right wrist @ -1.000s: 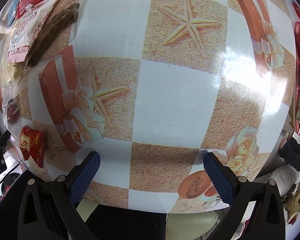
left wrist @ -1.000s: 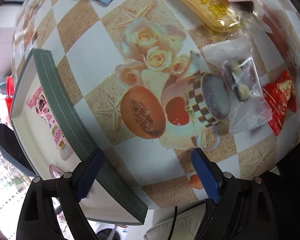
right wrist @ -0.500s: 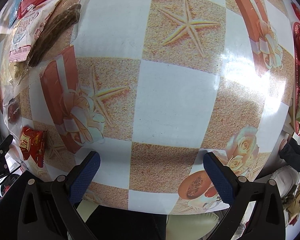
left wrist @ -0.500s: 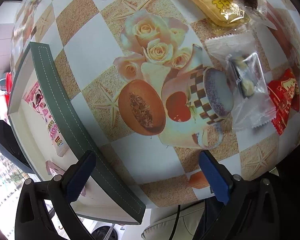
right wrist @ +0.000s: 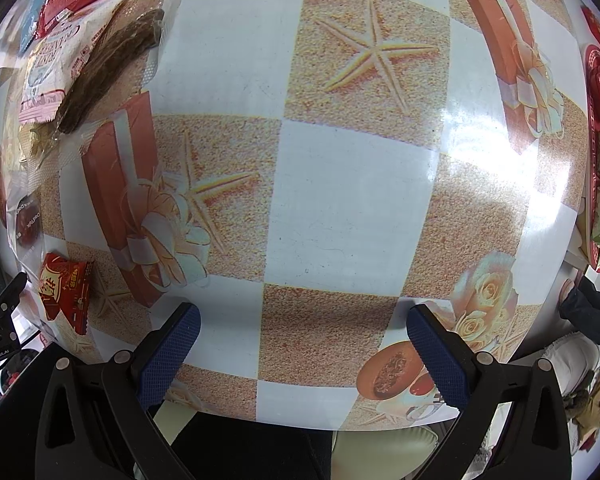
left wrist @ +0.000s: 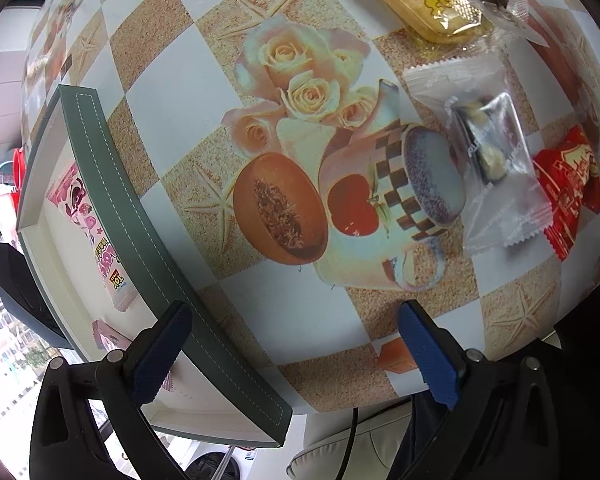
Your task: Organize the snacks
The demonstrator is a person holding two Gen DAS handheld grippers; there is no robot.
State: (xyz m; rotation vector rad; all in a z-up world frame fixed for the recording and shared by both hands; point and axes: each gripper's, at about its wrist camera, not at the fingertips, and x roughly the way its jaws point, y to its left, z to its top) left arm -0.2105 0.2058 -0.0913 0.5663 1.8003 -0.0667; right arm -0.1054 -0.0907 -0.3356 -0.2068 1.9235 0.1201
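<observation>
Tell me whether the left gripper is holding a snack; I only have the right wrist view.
Observer: No. The left gripper has its jaws wide apart with nothing between them.
Operator: Is there a container near it?
Observer: Yes, a tray with a green rim and a pale inside; the gripper's left finger hangs over that rim.
Operator: Anything in it?
Observer: Two that I can see: a long pink packet lying along the rim, and a smaller pink packet partly hidden by that finger.
</observation>
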